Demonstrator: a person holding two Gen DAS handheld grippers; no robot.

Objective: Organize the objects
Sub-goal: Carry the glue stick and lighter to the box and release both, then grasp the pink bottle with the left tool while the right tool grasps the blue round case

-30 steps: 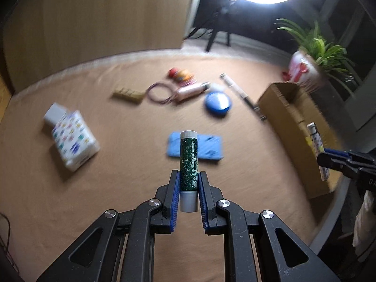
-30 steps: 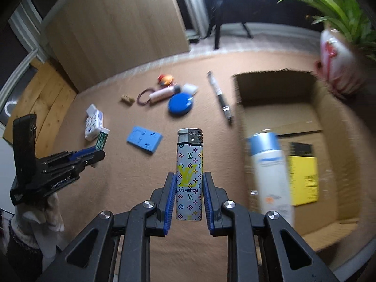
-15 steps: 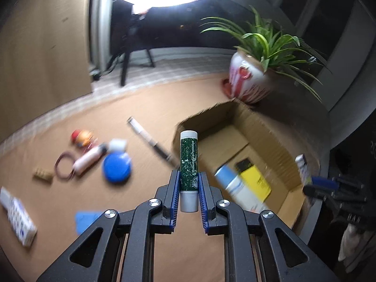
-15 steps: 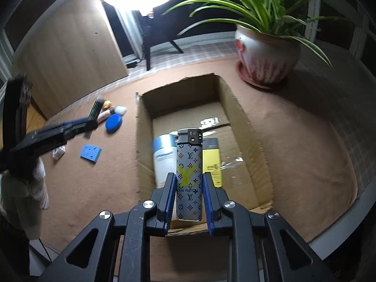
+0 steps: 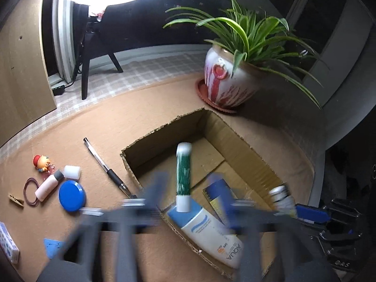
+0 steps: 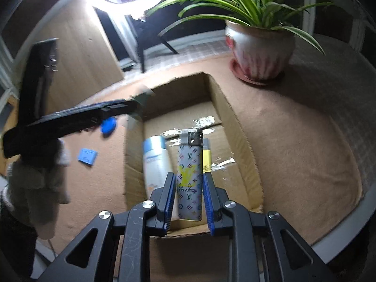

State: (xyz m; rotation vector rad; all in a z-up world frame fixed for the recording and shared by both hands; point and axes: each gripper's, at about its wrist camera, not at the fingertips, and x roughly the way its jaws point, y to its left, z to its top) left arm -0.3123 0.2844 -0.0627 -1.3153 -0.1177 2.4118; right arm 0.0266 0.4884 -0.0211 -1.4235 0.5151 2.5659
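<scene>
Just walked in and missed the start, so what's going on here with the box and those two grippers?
A person is tidying small items into the cardboard box with two handheld grippers. Both hang over the box, letting go. The left gripper is opening, its fingers clear of the green tube. The right gripper is opening too, the patterned lighter loose between its fingers. A sunscreen bottle already lies inside. A pen and blue lid wait on the mat.

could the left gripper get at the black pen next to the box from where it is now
Probably yes. The pen lies in the open on the brown mat, just outside the cardboard box, with nothing over it. The left gripper is opening, its pads clear of the green tube between them.
</scene>
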